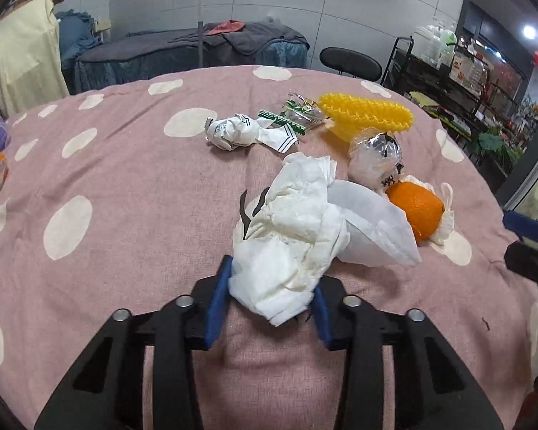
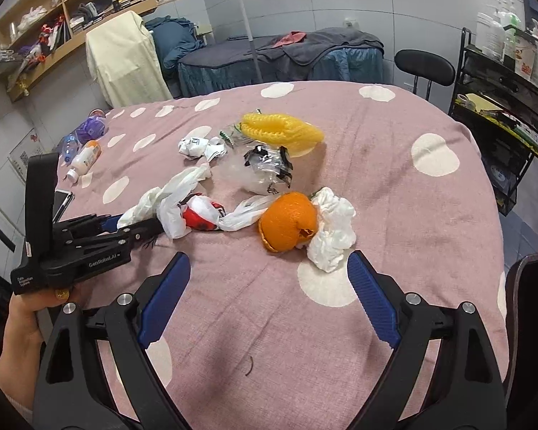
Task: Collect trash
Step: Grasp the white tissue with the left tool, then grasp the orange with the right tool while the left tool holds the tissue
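Observation:
My left gripper (image 1: 272,281) is shut on a crumpled white plastic bag (image 1: 290,236), whose near end is pinched between the blue pads. From the right wrist view the left gripper (image 2: 140,225) comes in from the left, and the bag (image 2: 175,211) shows red print. My right gripper (image 2: 269,258) stands open just short of an orange peel (image 2: 287,220) and a crumpled tissue (image 2: 331,229), with nothing between its fingers. Farther back lie a clear plastic wrapper (image 2: 265,170), a yellow foam net (image 2: 279,130) and a ball of crumpled paper (image 2: 193,147).
All of it lies on a pink cloth with white dots (image 2: 394,179). Bottles (image 2: 84,157) and a phone (image 2: 62,200) sit near the left edge. Behind the table are a black chair (image 2: 423,64), a black rack (image 2: 502,89) and a covered bed (image 2: 287,53).

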Motion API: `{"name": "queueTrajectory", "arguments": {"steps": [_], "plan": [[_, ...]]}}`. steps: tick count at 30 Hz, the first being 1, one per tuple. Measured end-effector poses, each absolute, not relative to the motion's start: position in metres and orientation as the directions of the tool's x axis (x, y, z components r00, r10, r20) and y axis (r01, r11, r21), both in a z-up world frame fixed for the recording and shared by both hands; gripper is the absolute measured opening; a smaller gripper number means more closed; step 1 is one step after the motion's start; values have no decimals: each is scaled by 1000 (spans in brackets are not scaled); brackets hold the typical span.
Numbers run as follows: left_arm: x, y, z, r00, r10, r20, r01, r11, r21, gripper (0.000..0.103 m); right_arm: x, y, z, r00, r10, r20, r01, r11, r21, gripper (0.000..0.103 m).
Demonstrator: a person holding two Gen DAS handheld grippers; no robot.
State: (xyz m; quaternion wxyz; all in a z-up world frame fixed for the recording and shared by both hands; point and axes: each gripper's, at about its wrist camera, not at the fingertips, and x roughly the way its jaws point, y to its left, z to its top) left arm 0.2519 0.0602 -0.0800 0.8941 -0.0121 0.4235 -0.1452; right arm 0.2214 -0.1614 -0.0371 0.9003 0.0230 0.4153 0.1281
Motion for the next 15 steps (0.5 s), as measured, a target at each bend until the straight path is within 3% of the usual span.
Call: {"name": "queueTrajectory", "arguments": {"steps": [3,8,11,15], "plan": [[245,69,-76,633,-254,-732,215,965,-149,14,229,-151,-42,612,237,-754,-235,965,113,88],[232,81,-70,668,-248,-701,179,969,-172,11,257,-150,-60,556,182,-811,-203,976,79,88],[222,87,-64,691,-236,-683,158,972,-176,11,278,-149,-69,529,149,-836,-203,978,46,77],[211,92,-57,708,-247,-661,147,968,-204,11,303,-145,-82,500,106,-859,-211,977,-3,74]]}}
